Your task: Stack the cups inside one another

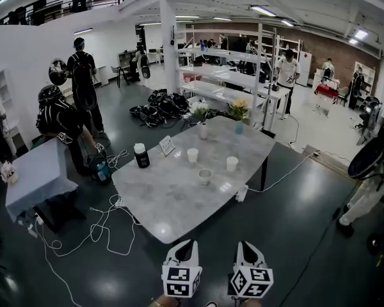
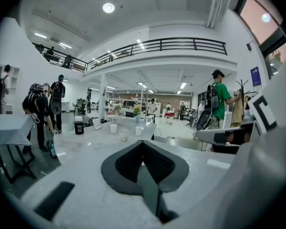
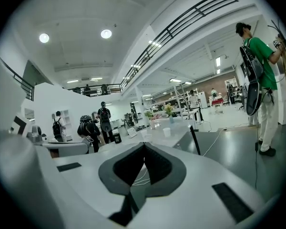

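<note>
Both grippers are pinched fully together with nothing in them. The left gripper point(image 1: 187, 243) and right gripper point(image 1: 245, 245) hang off the table point(image 1: 173, 210), short of its near corner. The far cup point(image 1: 192, 155), right cup point(image 1: 232, 164) and short cup point(image 1: 205, 176) stand upright mid-table, apart. Probably thin disposable cups, too small to be sure: light, crushable, tippy. Pinch one wall at the rim, gently.

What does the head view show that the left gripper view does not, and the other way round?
Only the head view: the left gripper and right gripper from above, and white cables on the floor. Only the left gripper view: round ceiling lamps and a person's green shirt. Both: the table, three cups, the black jar.
</note>
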`<state>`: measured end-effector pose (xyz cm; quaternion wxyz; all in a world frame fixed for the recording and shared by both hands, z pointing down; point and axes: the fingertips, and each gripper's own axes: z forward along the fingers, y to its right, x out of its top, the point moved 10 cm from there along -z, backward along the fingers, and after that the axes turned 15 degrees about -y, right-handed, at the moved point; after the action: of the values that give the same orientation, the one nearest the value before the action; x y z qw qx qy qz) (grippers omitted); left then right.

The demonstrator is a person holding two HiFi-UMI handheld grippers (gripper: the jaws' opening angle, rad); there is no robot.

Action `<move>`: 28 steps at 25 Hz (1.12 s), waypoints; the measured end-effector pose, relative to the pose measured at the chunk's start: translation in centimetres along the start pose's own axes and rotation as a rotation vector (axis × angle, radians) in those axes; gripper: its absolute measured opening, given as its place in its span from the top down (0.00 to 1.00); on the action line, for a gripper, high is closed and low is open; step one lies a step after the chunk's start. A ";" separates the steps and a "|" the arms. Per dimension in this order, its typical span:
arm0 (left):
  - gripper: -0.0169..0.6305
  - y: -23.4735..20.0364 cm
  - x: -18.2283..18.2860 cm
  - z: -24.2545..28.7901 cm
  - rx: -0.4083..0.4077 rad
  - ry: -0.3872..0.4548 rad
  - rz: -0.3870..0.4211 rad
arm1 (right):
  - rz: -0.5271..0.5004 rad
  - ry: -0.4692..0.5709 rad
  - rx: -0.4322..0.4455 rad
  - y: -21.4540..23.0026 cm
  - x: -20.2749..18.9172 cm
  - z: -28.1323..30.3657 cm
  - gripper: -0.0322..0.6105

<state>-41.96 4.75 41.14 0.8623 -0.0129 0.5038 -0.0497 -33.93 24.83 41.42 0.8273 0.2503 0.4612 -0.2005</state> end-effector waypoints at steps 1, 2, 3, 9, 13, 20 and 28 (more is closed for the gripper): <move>0.98 0.5 0.2 0.5 0.001 -0.002 0.003 | 0.001 -0.002 0.003 0.8 0.3 0.2 0.94; 0.98 0.9 0.4 1.0 0.004 -0.003 0.005 | 0.005 -0.003 0.006 1.6 0.5 0.5 0.94; 0.98 1.3 0.6 1.5 0.008 -0.005 0.006 | 0.010 -0.006 0.010 2.4 0.8 0.8 0.94; 0.98 3.0 1.8 5.2 0.043 -0.015 -0.008 | 0.019 -0.032 0.036 6.7 1.8 3.1 0.94; 0.98 3.6 2.2 7.3 0.058 -0.030 -0.013 | 0.037 -0.045 0.042 8.9 2.2 4.3 0.94; 0.98 4.4 2.6 10.5 0.074 -0.065 0.033 | 0.060 -0.062 0.019 12.1 3.3 6.3 0.94; 0.98 4.7 5.2 14.4 0.057 -0.057 0.053 | 0.068 -0.096 0.015 14.5 5.1 8.8 0.94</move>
<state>-26.58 8.54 43.34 0.8773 0.0236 0.4777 -0.0406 -17.39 30.58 44.30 0.8530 0.2621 0.4107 -0.1873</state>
